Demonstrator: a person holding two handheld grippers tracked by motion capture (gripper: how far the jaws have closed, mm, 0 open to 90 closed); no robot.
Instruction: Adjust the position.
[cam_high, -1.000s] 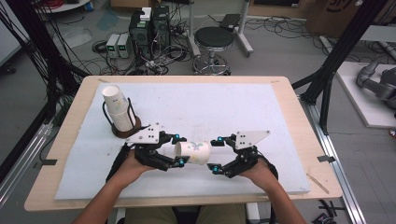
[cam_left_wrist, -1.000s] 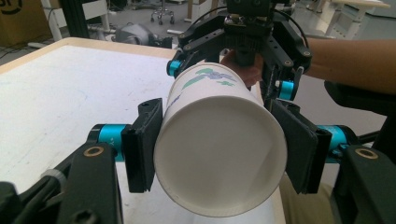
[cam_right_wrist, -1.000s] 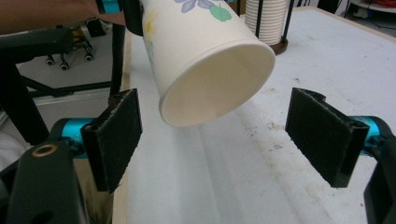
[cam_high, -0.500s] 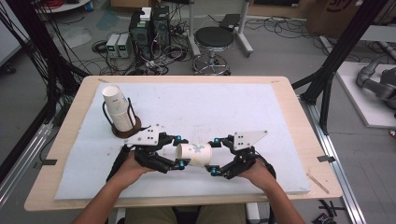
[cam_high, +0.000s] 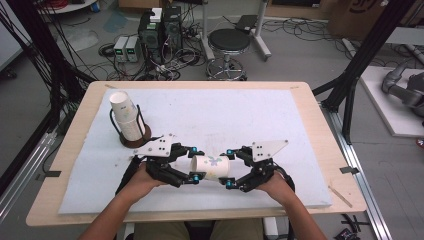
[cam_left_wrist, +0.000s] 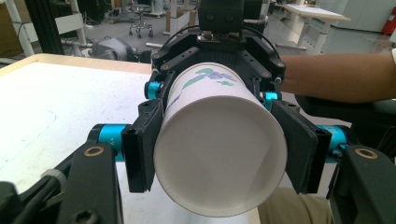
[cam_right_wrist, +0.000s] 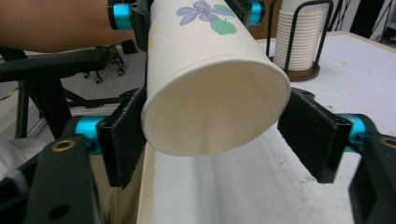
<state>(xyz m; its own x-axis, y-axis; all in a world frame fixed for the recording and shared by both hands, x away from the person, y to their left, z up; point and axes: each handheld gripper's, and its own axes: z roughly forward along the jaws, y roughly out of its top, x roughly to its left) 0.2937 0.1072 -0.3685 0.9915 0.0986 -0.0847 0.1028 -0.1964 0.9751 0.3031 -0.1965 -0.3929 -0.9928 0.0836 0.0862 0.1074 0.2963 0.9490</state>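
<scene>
White foam sheeting (cam_high: 250, 115) is seen covering the wooden counter (cam_high: 320, 125), most of it bare beyond the hands. A flower-printed paper cup (cam_high: 210, 167) is held on its side just above the sheet near the front edge, between the two tongs. The left tongs (cam_high: 194, 164) are clenched on one end of the cup. The right tongs (cam_high: 229, 167) have just been closing around the other end, one pad touching, the other a shade off. A cup stack in a wire holder (cam_high: 129, 122) is left well apart at the rear left. Compared with a second ago, nothing else is displaced.
</scene>
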